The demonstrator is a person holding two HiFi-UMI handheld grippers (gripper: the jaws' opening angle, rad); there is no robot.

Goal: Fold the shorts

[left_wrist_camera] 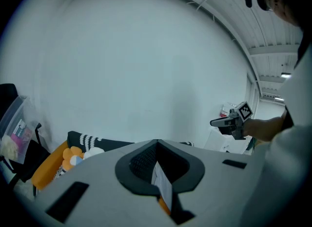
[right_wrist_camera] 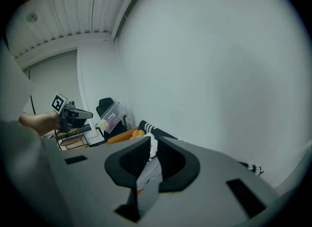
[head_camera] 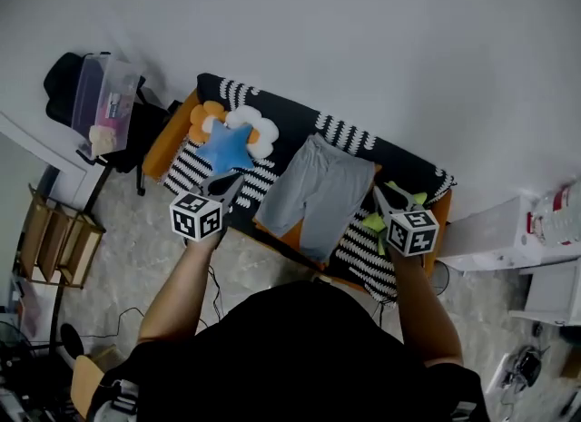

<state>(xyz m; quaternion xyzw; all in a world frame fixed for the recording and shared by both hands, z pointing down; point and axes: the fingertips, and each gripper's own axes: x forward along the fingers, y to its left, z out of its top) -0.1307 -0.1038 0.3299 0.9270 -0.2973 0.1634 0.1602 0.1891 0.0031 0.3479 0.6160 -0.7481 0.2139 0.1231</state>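
grey shorts (head_camera: 318, 195): light, limp, expected to sag | to be pinched at near hem corners | left gripper (head_camera: 234, 180) clenched, empty | right gripper (head_camera: 379, 195) slightly parted, empty

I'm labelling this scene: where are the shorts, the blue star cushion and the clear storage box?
grey shorts (head_camera: 314, 191), head view, middle of the fabric.
blue star cushion (head_camera: 225, 146), head view, centre of the star.
clear storage box (head_camera: 105, 93), head view, middle of its see-through body.
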